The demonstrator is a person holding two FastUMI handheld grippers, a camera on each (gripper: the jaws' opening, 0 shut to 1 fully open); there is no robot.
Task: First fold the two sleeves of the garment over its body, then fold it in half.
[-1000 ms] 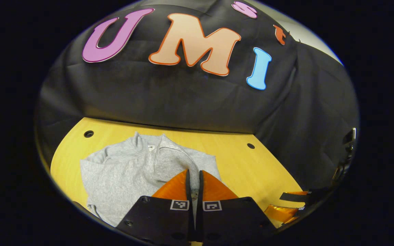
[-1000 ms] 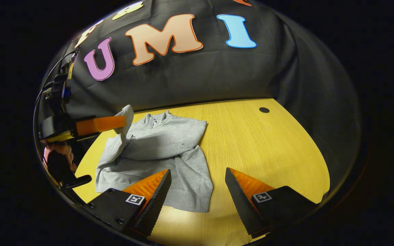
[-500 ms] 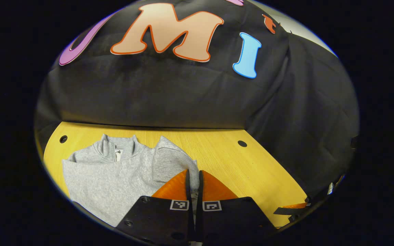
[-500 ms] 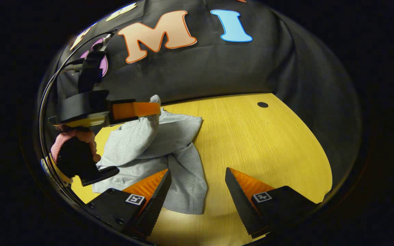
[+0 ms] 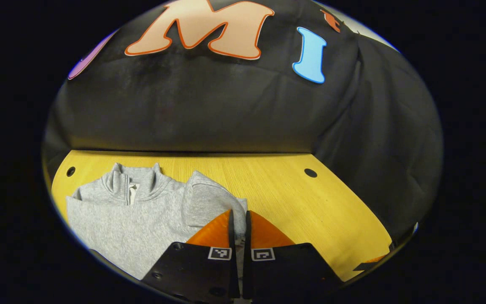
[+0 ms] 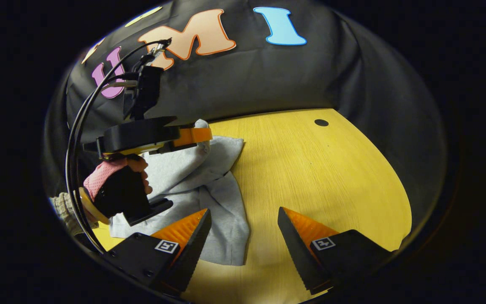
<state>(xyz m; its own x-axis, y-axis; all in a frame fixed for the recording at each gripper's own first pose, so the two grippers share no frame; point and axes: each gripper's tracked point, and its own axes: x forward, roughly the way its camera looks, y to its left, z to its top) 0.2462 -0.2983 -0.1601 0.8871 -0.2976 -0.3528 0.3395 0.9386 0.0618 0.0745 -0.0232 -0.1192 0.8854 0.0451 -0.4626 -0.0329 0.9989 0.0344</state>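
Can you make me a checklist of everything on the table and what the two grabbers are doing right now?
Surface: yellow wooden table, round holes in it.
Job's things: grey sweatshirt lies on the table, collar toward the wall; one sleeve lifted over the body.
Clutter: nothing seen.
Grippers: left gripper shut on the sleeve, held by a gloved hand; right gripper open above the sweatshirt's hem, holding nothing.
Cables: black cables loop from the left gripper.
Surroundings: black cloth wall behind the table.
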